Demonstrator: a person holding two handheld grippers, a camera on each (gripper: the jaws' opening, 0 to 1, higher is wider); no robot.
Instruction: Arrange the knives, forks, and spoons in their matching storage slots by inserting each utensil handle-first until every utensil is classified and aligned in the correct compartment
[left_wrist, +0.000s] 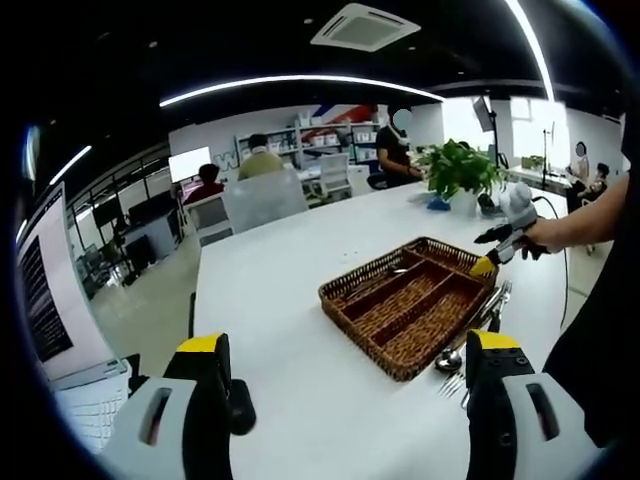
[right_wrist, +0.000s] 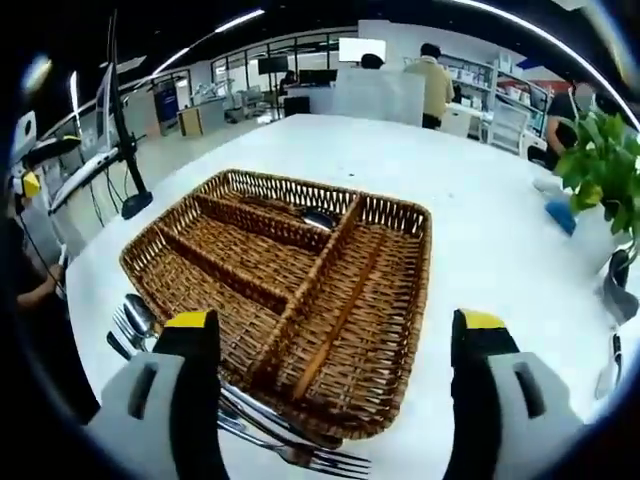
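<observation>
Hiding part of cutlery pile (right_wrist: 240, 400): right hand-held gripper (right_wrist: 335, 335), jaws spread, above basket (right_wrist: 400, 215).

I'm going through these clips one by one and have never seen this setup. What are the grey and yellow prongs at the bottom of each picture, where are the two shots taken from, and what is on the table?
The prongs are the jaws of two hand-held grippers; a person carries one in each hand, and a camera rides on each. The left gripper view looks out over the left gripper, jaws apart and holding nothing. The right gripper shows there too, in the person's hand, beside the wicker basket. The right gripper view looks down over the right gripper, also open and empty. On the white table stands the basket, split into compartments, one holding a dark item too unclear to name. A pile of forks and spoons lies on the table beside it. A potted plant stands further back.
</observation>
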